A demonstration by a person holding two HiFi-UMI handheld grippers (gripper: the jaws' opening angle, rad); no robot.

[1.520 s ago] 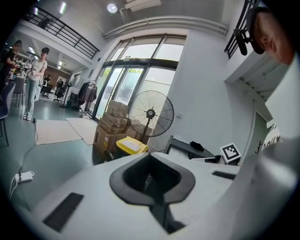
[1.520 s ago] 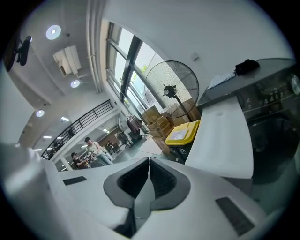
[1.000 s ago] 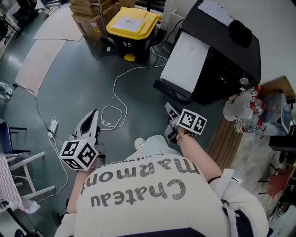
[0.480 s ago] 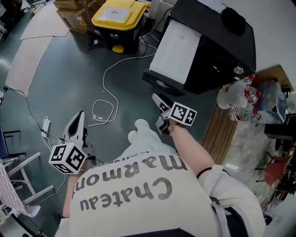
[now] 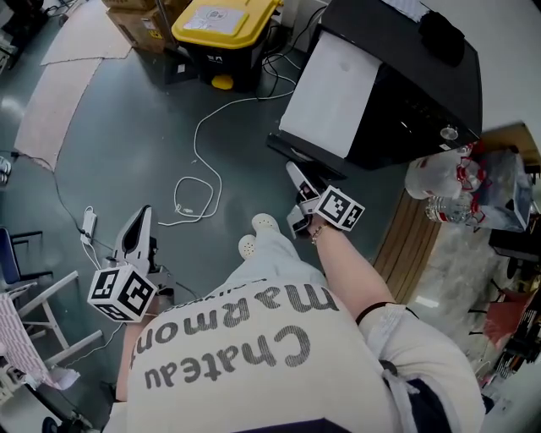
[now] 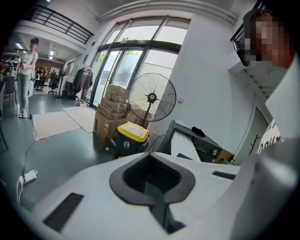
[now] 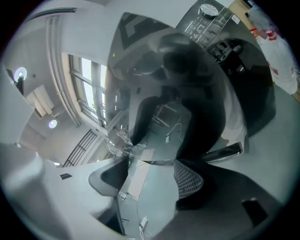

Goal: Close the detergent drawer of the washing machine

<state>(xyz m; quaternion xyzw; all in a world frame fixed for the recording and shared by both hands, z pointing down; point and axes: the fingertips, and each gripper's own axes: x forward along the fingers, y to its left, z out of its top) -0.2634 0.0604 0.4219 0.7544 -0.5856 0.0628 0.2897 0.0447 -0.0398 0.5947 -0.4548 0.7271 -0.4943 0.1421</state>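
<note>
The washing machine [image 5: 334, 93] stands at the upper right, with a white front and a black top. Its control panel, with a dial [image 7: 206, 11] and a dark drawer recess [image 7: 228, 48], is at the top of the right gripper view. I cannot tell how far out the drawer is. My right gripper [image 5: 293, 173] [image 7: 150, 173] is low at the machine's glossy dark front. It is open; its jaws have just been opening, with nothing between them. My left gripper [image 5: 140, 221] [image 6: 152, 180] hangs over the floor to the left, its pads together and empty.
A yellow-lidded black bin [image 5: 224, 25] and cardboard boxes [image 5: 135, 13] stand at the back. A white cable [image 5: 199, 182] and a power strip [image 5: 87, 224] lie on the floor. Plastic bags with bottles [image 5: 448, 190] sit right of the machine. A fan [image 6: 151, 98] stands by the window.
My right gripper has moved forward and lower, closer to the washing machine's front. The left gripper has stayed about where it was.
</note>
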